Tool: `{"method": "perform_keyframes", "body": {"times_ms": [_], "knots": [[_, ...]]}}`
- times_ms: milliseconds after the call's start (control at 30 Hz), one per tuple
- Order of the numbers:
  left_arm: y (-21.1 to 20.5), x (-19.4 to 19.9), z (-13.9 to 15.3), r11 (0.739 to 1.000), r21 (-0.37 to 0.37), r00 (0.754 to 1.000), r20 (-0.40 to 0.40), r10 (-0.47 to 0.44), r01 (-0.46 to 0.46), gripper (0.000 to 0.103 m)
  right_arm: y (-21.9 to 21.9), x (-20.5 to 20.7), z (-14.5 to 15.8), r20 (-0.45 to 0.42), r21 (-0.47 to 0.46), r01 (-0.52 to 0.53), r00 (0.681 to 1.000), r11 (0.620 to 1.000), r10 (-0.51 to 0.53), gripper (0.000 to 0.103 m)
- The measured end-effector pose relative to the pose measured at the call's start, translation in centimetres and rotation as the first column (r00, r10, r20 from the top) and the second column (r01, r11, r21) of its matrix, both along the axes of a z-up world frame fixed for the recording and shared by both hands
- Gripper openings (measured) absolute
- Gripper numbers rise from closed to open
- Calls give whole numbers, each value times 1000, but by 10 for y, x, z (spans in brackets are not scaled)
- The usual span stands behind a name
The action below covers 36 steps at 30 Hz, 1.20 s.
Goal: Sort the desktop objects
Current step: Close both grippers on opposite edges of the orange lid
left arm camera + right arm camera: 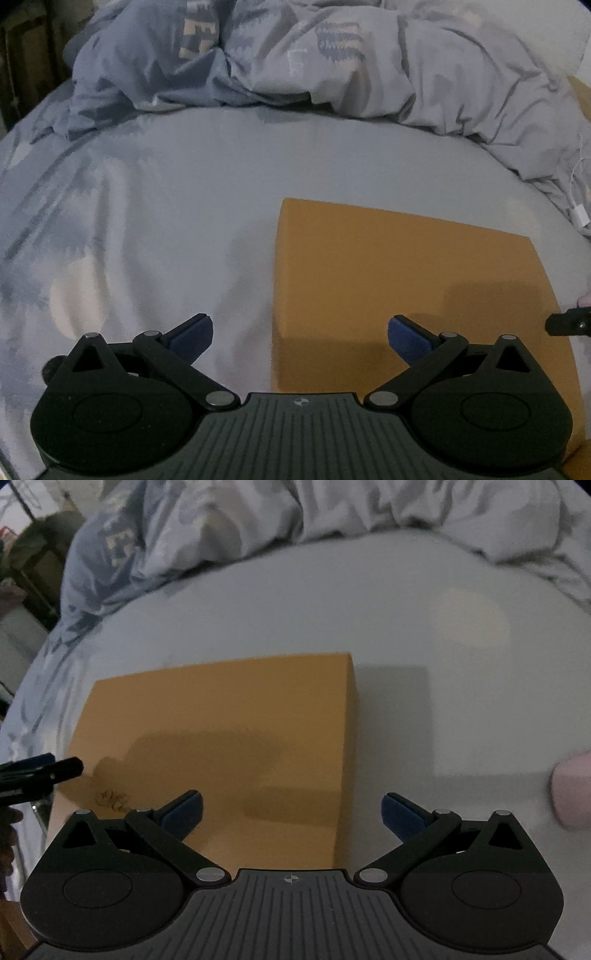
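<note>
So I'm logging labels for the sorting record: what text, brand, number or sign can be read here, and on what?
No readable text in either view.
Flat orange-brown cardboard box: dark scribble near its left front corner, too blurred to read.
Crumpled blue-grey patterned duvet: woven motifs only, no letters.

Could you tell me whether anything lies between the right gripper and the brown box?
Nothing visible does. The right gripper hangs open directly over the box, which lies on the bedsheet with its top bare.
</note>
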<state>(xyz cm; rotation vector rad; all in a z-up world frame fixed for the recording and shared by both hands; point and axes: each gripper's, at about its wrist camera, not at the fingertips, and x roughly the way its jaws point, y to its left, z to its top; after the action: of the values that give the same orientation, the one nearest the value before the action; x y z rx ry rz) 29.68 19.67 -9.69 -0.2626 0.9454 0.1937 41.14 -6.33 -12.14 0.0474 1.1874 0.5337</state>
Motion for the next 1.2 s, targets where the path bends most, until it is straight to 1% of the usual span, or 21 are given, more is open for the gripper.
{"method": "perform_keyframes", "body": {"times_ms": [100,133,267,333,433,633,767,867,1067,1200], "knots": [[-1,1,-5,1000,-12,1000,-9,-10,10,103,0,4,-9,-89,47,-15,996,999,19,103],[-1,2,-6,1000,-18,1000,-6,-13,13,103,2,5,-11,-109,48,-20,994,999,25,103],[-4,2,-10,998,-55,999,-3,-35,35,103,7,4,-15,-128,52,-26,991,998,32,103],[-5,4,-11,995,-84,999,-6,-50,49,103,10,4,-17,-129,36,-24,991,999,28,103],[-12,5,-11,991,-86,994,-7,-107,106,103,15,4,-20,-121,22,-24,992,999,27,103],[-15,8,-6,990,-63,991,-20,-130,128,103,15,3,-20,-122,15,-22,992,1000,24,103],[-18,12,0,989,-37,989,-37,-144,142,103,19,0,-17,-110,-15,-30,993,999,29,103],[-17,12,6,993,-19,992,-38,-117,117,103,28,-4,-10,-91,-59,-54,995,997,48,103],[-4,8,19,997,-71,999,-21,-32,30,103,36,-14,2,-58,-71,-78,996,994,74,103],[-10,6,32,998,-51,999,4,-43,43,103,33,-17,14,-28,-68,-50,998,996,48,103]]}}
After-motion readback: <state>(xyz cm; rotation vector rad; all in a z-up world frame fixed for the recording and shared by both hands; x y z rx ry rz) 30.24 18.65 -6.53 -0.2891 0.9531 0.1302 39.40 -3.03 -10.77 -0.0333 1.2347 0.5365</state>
